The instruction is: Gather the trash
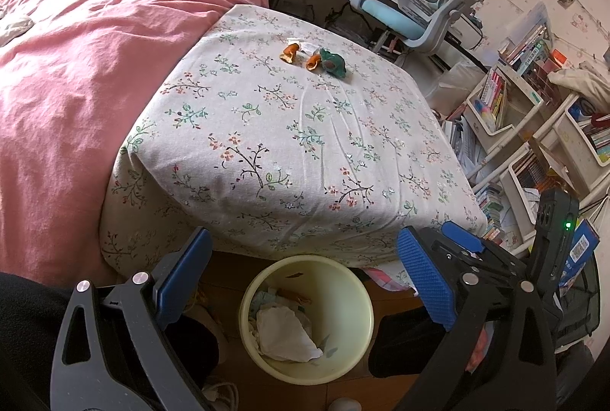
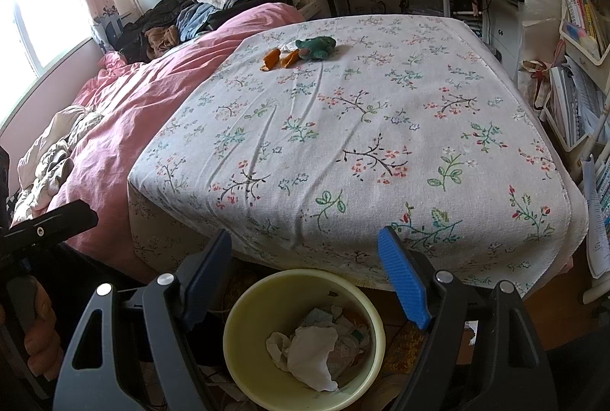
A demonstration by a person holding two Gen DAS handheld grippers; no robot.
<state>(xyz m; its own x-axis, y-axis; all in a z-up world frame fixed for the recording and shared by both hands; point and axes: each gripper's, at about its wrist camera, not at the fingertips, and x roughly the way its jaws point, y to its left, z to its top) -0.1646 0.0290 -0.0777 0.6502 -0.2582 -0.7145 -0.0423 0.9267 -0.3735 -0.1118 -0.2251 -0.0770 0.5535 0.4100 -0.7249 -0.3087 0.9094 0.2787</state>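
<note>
Left wrist view: the left gripper [image 1: 305, 281] hangs spread and empty above the yellow bin [image 1: 362, 300], which holds crumpled tissue [image 1: 284, 333]. Beyond the bin, on the floral bedsheet [image 1: 267, 129], lie orange peels [image 1: 289, 53] beside a green wrapper [image 1: 332, 62].

Right wrist view: the right gripper [image 2: 305, 273] is likewise spread over the bin [image 2: 375, 327]; peels [image 2: 280, 59] and wrapper [image 2: 318, 47] sit far across the sheet [image 2: 381, 129].

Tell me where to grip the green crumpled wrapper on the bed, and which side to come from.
Pinch the green wrapper across its raised, bunched middle, coming down from above on its right side. It lies low on the floral sheet, so a side approach would likely snag cloth. Orange peels and a white tissue crowd its left. Both grippers hang open over the bin.
</note>
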